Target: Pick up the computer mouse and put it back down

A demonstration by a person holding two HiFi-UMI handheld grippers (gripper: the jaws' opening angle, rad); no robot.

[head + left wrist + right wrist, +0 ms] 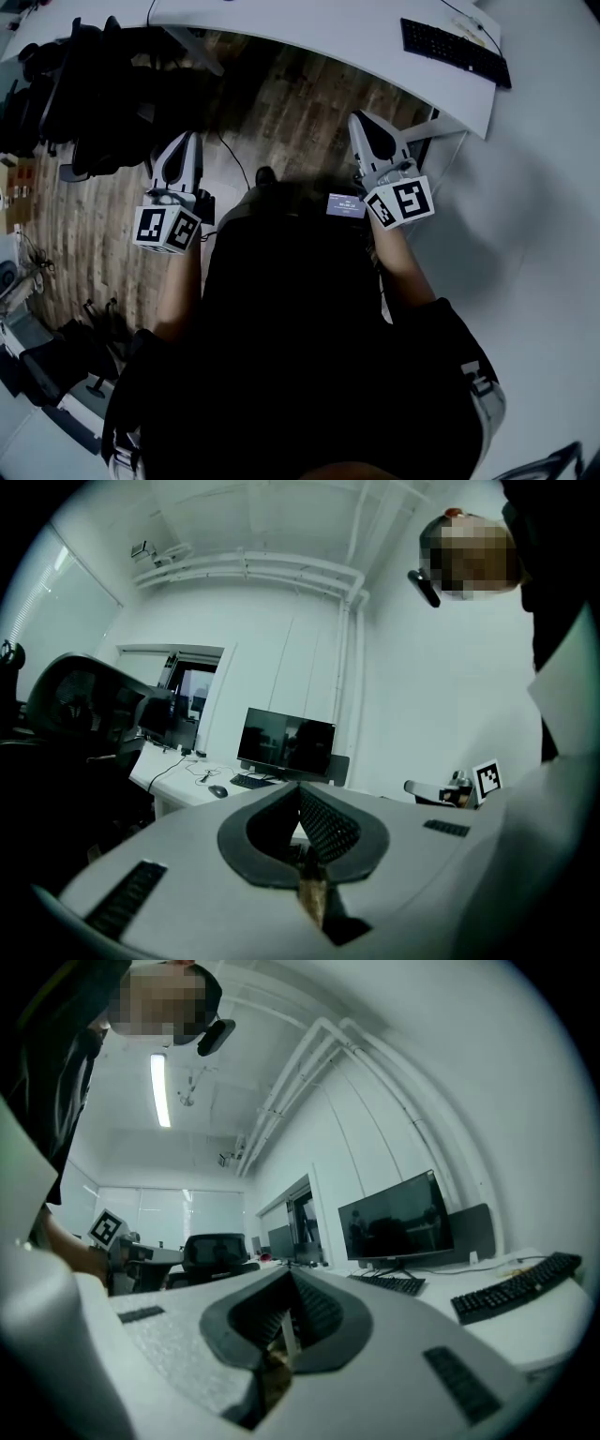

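A small dark computer mouse [217, 791] lies on a white desk [178, 782] far ahead in the left gripper view, beside a keyboard [251, 782] and a dark monitor [286, 744]. I find no mouse in the head view or the right gripper view. My left gripper [190, 139] [300, 789] is shut with nothing in it, held level over the wooden floor. My right gripper [359, 118] [289, 1275] is shut and empty too, near the edge of a white desk [375, 42]. Both are well away from the mouse.
A black keyboard [455, 52] [516, 1288] lies on the white desk at the right, with a monitor [398, 1218] and a second keyboard [389, 1283] further back. Dark office chairs [84, 94] stand at the left. A cable [234, 159] runs over the wooden floor.
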